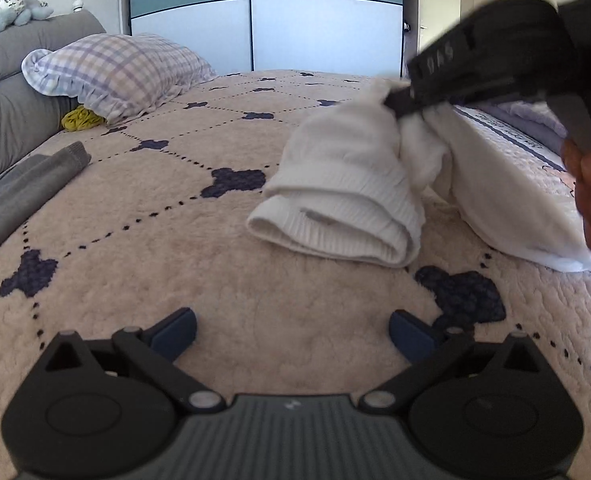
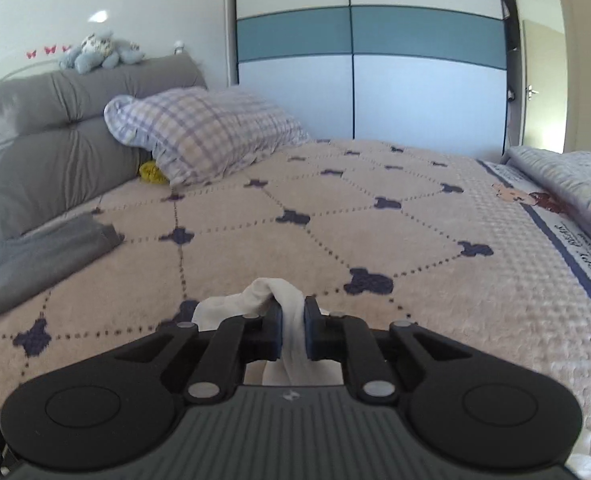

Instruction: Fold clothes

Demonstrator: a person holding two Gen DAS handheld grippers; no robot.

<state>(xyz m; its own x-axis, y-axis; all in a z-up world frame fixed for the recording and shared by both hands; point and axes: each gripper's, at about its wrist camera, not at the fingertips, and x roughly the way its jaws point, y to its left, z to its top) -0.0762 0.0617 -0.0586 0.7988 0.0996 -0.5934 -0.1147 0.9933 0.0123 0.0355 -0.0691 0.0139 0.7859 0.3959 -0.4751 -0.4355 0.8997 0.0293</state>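
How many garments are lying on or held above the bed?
2: a white garment pinched by the right gripper, and a folded grey garment near the headboard. Others may be hidden.

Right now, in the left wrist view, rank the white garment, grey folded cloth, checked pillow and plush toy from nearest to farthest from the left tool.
1. White garment, ahead to the right, pinched by the right tool.
2. Grey folded cloth, left edge.
3. Checked pillow, back left.
4. Plush toy, atop the headboard.
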